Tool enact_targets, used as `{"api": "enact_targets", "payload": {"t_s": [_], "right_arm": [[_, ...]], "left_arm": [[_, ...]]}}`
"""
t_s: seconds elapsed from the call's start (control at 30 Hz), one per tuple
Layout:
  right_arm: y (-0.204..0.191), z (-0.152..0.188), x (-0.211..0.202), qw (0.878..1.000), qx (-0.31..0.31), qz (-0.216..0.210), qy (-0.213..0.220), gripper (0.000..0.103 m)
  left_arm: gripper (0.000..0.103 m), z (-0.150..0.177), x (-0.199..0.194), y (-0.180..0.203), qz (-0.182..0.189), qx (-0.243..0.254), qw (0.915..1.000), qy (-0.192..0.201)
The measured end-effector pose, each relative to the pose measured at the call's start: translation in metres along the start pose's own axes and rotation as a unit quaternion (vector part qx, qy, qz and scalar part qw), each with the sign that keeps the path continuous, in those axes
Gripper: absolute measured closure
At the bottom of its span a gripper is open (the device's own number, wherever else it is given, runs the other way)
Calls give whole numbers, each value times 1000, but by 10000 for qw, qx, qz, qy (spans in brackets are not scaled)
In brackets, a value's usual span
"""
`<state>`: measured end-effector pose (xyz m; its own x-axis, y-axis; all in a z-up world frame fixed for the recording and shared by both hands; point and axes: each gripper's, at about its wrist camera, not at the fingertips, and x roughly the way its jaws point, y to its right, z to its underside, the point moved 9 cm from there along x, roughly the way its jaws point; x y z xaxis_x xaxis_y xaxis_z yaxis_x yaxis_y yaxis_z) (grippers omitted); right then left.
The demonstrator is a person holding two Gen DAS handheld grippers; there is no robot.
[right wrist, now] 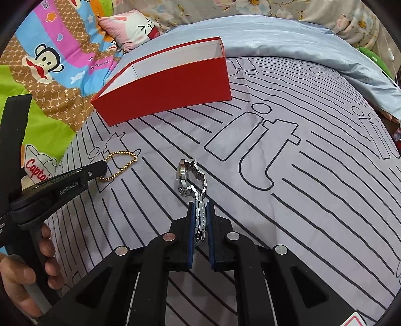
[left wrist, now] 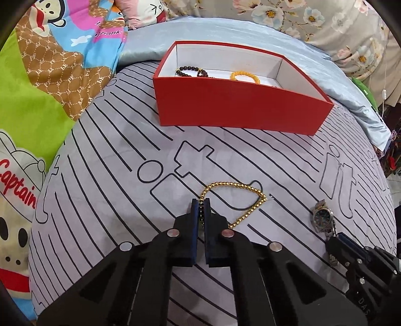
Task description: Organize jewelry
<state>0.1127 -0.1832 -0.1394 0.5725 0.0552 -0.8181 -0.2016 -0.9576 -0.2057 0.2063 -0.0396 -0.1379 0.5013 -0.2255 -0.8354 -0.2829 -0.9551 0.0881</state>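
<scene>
My left gripper is shut on a gold bead chain that lies on the grey striped sheet; it also shows in the right wrist view. My right gripper is shut on the metal band of a silver wristwatch, which rests on the sheet; the watch also shows in the left wrist view. An open red box with a white inside stands further back and holds a dark bead bracelet and a yellow bead bracelet. The box also shows in the right wrist view.
A grey sheet with black stripes covers the bed. A cartoon-print blanket lies to the left, a pale blue cover behind the box, floral fabric at the back. The bed edge drops off on the right.
</scene>
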Motion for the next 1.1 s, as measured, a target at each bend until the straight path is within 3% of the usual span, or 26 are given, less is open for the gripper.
{"api": "enact_targets", "payload": {"t_s": [0.37, 0.53, 0.7, 0.83, 0.87, 0.93, 0.97, 1.0, 1.1], "right_arm": [[-9, 0, -34, 9996, -50, -197, 213, 95], [-12, -1, -58, 9988, -108, -252, 405, 103], [-14, -2, -76, 9980, -170, -240, 555, 102], [-12, 9, -77, 9983, -227, -272, 467, 102], [-12, 13, -75, 9984, -249, -292, 412, 97], [-9, 24, -70, 9990, -197, -278, 283, 73], [-10, 28, -69, 9991, -172, -312, 247, 55], [-10, 32, -66, 9991, -139, -331, 223, 48], [-16, 38, -53, 9991, -300, -284, 106, 48]], "left_arm": [[100, 8, -48, 24, 127, 153, 9997, 148], [100, 10, -73, 34, 226, 221, 9991, 267], [100, 12, -92, 37, 302, 245, 9986, 358], [100, 18, -102, 33, 296, 244, 9985, 390], [100, 20, -103, 31, 291, 238, 9985, 386], [100, 25, -103, 28, 263, 231, 9987, 357], [100, 29, -102, 26, 245, 229, 9989, 331], [100, 31, -101, 24, 233, 221, 9990, 302], [99, 39, -97, 22, 233, 204, 9993, 217]]}}
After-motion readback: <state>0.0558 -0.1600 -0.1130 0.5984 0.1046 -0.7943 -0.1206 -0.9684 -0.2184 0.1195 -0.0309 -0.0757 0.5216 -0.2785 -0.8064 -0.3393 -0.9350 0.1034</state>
